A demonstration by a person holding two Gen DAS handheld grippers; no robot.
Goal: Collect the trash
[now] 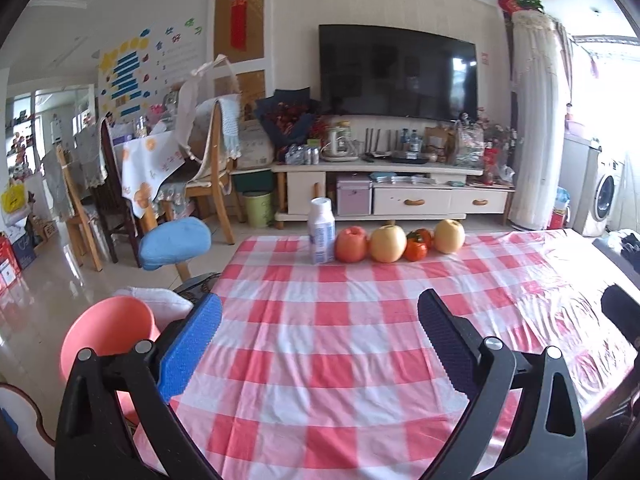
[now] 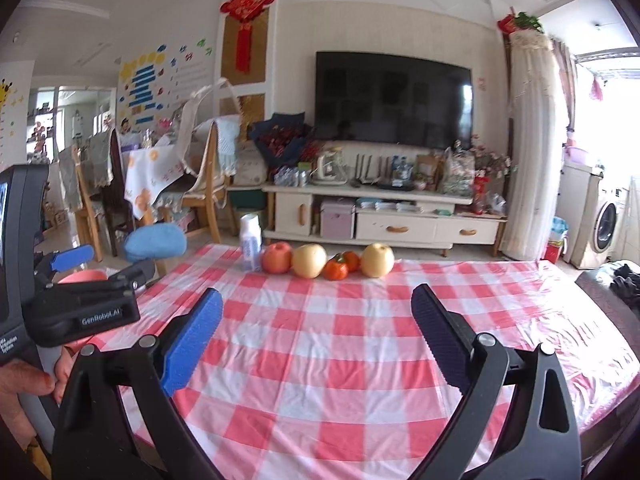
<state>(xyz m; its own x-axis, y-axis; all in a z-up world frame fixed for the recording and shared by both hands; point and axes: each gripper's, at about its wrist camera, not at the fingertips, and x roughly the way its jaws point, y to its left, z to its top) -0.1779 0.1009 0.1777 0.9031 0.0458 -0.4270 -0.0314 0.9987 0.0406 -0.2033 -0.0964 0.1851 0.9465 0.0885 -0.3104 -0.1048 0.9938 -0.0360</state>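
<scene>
A white plastic bottle [image 1: 321,230] stands at the far edge of the red-checked table [image 1: 320,344]; it also shows in the right wrist view [image 2: 251,241]. My left gripper [image 1: 320,312] is open and empty above the near part of the table. My right gripper [image 2: 317,312] is open and empty, also over the near part of the table. The left gripper's body [image 2: 80,304] shows at the left of the right wrist view. A pink bin [image 1: 108,340] stands on the floor left of the table; a sliver of it shows in the right wrist view [image 2: 82,277].
A red apple [image 1: 351,244], two yellow pears [image 1: 387,243], [image 1: 449,236] and orange persimmons [image 1: 418,245] line the far table edge beside the bottle. A blue-cushioned stool [image 1: 176,243] and wooden chairs [image 1: 212,168] stand left. A TV cabinet [image 1: 392,192] is behind.
</scene>
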